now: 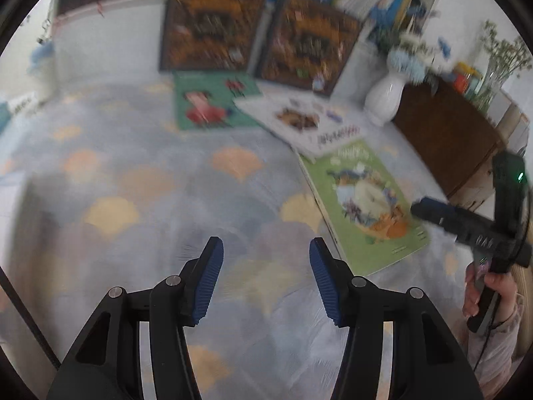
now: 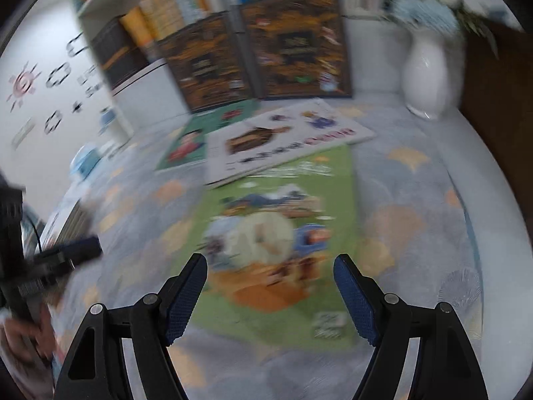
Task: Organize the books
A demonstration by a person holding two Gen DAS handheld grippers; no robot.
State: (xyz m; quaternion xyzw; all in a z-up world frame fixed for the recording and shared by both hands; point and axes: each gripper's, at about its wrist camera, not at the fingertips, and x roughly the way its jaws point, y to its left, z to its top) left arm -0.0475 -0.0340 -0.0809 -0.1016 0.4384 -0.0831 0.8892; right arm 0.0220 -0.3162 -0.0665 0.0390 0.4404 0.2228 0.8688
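Books are all over this surface: a green book [image 2: 283,233] lies flat nearest the grippers, a white book [image 2: 286,140] lies partly on top of its far end, and a darker green one [image 1: 213,100] sits flat further back, with the white book's corner over its edge. Two big dark books [image 2: 260,53] stand upright against the shelf [image 1: 110,33] at the back edge. The surface is a soft cloth with shell shapes [image 1: 133,183], so I'd guess the flat ones sink in a bit and are a pain to get a finger under. The green book looks thin and floppy, probably light, glossy cover so likely slippery. I'd go for its free near edge or a long side, not the end pinned under the white one. The white book looks thicker and stiffer, easier to pinch by the spine. Left gripper [image 1: 266,273] is spread apart with nothing between the fingers, hovering over bare cloth beside the green book. Right gripper [image 2: 269,293] is spread wider, also empty, right above the green book's lower half. Containers: the shelf is packed with upright books, and a white vase [image 2: 429,76] in the back right corner holds pale blue flowers, which looks tippable, so watch that.
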